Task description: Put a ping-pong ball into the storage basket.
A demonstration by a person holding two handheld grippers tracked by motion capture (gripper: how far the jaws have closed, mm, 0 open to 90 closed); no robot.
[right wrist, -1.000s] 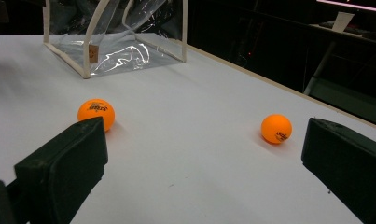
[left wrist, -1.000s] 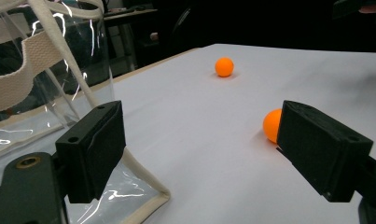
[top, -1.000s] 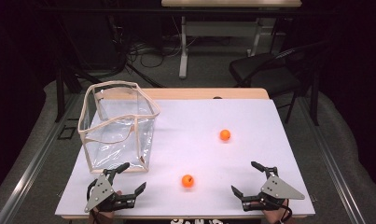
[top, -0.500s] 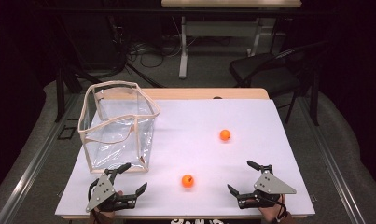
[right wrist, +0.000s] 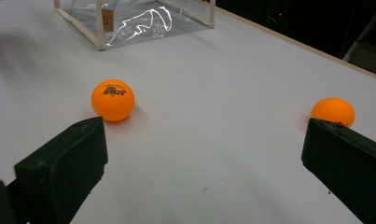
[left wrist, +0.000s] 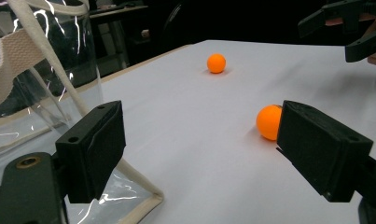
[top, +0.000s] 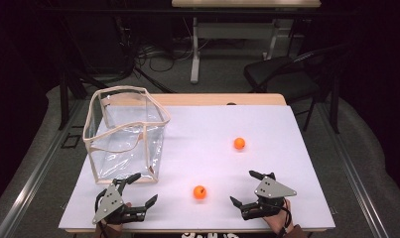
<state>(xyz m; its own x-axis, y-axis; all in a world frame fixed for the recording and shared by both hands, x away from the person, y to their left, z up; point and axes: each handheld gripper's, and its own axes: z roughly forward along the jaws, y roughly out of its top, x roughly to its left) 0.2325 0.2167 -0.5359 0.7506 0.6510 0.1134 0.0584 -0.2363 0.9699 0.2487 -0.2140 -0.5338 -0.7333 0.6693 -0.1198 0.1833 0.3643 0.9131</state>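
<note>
The clear bag (top: 125, 131) stands upright on the white table (top: 287, 129), its mouth open; the left gripper (top: 138, 190) sits just in front of the bag's near corner, jaws spread wide and empty; the near orange ball (top: 200, 192) lies to the right of that corner, apart from the bag; the far orange ball (top: 239, 143) lies further right of the bag; the right gripper (top: 244, 187), likewise released and empty, rests right of the near ball.
</note>
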